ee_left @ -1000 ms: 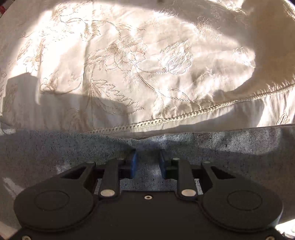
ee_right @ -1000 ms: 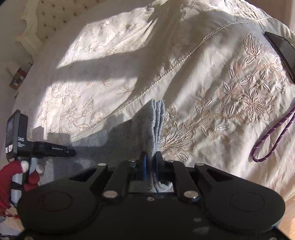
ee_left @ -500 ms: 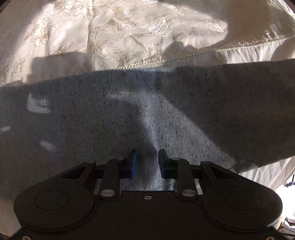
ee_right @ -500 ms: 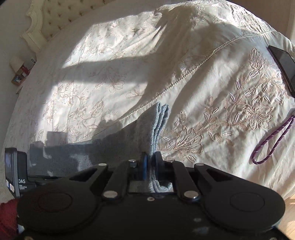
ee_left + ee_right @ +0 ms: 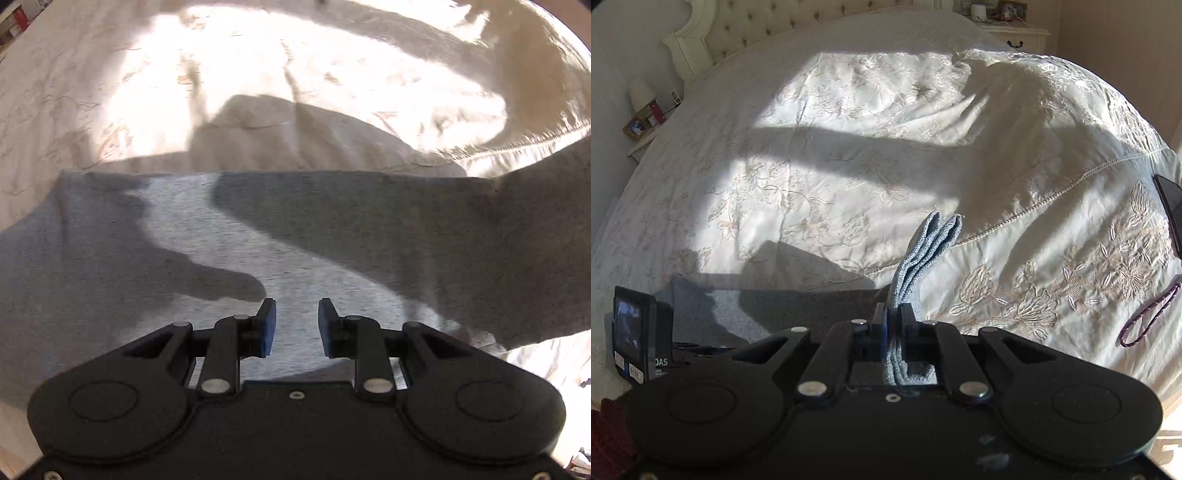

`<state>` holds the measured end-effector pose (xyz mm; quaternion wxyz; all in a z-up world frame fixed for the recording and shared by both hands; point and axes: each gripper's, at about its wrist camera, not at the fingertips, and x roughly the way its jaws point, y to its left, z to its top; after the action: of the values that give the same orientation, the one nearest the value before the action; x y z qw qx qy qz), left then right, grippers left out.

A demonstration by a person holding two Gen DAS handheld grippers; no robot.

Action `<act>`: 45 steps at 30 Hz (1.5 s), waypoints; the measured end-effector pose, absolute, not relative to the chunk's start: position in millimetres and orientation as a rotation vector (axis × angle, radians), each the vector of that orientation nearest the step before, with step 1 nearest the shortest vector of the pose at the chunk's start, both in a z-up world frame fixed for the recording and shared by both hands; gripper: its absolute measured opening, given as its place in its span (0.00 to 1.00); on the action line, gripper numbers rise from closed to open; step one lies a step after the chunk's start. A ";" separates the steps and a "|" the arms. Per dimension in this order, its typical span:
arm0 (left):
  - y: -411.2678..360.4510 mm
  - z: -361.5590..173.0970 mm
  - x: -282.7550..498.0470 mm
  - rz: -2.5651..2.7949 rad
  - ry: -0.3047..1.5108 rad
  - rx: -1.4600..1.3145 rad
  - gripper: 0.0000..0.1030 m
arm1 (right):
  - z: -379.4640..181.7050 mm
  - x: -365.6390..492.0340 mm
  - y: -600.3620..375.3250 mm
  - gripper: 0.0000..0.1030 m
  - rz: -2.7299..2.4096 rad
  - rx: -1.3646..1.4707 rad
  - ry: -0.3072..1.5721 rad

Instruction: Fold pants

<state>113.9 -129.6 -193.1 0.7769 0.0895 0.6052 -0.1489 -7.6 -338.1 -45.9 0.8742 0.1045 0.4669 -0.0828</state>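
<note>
Embroidered cream bedspread (image 5: 849, 177) filling the field beyond both grippers, sunlit in patches and crossed by long shadows. Grey pants (image 5: 332, 236) spread flat across the bedspread directly beneath and ahead of the left gripper (image 5: 297, 326); one bunched edge drawn up to the right gripper (image 5: 894, 317).

Left gripper: jaws partly spread, blue pads (image 5: 269, 328) apart with only grey fabric visible in the gap below; whether the tips touch the cloth cannot be told. Pointed steeply downward at the pants.

Right gripper: jaws pressed together, pinching a folded, layered edge of the pants, which stands up past the fingertips in three or four plies. Pointed obliquely down across the bed toward the tufted headboard (image 5: 746, 26).

Left of the right gripper, the other handheld unit's small screen (image 5: 628, 328), casing lettered "DAS" (partly cut off). Right of it, a dark phone (image 5: 1171, 206) and a purple cord loop (image 5: 1148, 317) lying on the bedspread. A red sleeve (image 5: 605, 435) at the lower left edge.
</note>
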 end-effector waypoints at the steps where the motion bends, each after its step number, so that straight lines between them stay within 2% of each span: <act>1: -111.7 -191.8 119.3 -0.304 1.311 0.183 0.33 | -42.8 -2.2 -316.3 0.08 -0.145 0.213 0.969; 6: -19.5 -193.2 138.5 -0.199 1.323 0.149 0.33 | -63.5 34.1 -201.0 0.08 0.000 0.211 0.990; 13: 69.6 -205.2 145.2 -0.097 1.354 0.140 0.33 | -167.5 81.2 -71.9 0.08 0.078 0.160 1.102; 16: 90.4 -204.5 141.9 -0.100 1.356 0.155 0.33 | -202.3 92.1 -47.1 0.21 0.067 0.137 1.125; 17: 93.6 -203.2 140.9 -0.107 1.352 0.161 0.33 | -204.4 92.1 -45.3 0.32 0.063 0.139 1.125; 19: 94.7 -197.5 140.2 -0.129 1.336 0.176 0.33 | -196.6 86.9 -48.9 0.38 0.094 0.187 1.095; 21: 89.5 -192.6 139.0 -0.158 1.316 0.188 0.33 | -182.2 77.4 -60.9 0.53 0.117 0.224 1.047; 23: 81.3 -188.8 139.7 -0.198 1.299 0.193 0.33 | -169.2 67.4 -77.7 0.56 0.089 0.239 1.005; 25: 64.9 -187.2 141.0 -0.250 1.290 0.197 0.33 | -163.9 62.3 -104.8 0.54 -0.004 0.252 0.997; 26: 56.2 -186.4 139.5 -0.278 1.288 0.196 0.33 | -164.2 61.2 -117.3 0.48 -0.046 0.257 1.004; 27: 47.1 -183.6 135.1 -0.307 1.285 0.193 0.33 | -167.4 62.8 -138.3 0.30 -0.110 0.266 1.023; 29: 26.6 -183.2 131.7 -0.347 1.275 0.193 0.33 | -176.2 64.7 -169.9 0.04 -0.205 0.277 1.062; 36: -30.4 -208.4 114.2 -0.425 1.326 0.236 0.33 | -213.4 73.6 -258.1 0.04 -0.361 0.361 1.137; 39: -38.2 -232.6 105.1 -0.374 1.374 0.308 0.34 | -234.1 76.6 -265.7 0.04 -0.343 0.343 1.202; 41: -36.1 -241.2 101.6 -0.337 1.380 0.325 0.38 | -247.2 77.4 -262.9 0.04 -0.320 0.297 1.252; 45: -24.3 -236.3 100.5 -0.293 1.391 0.280 0.38 | -254.0 72.0 -263.8 0.04 -0.299 0.266 1.279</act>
<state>100.5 -24.3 -236.3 0.7489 0.1280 0.6362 -0.1341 72.0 -263.8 -254.0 0.7837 0.1234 0.5927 -0.1386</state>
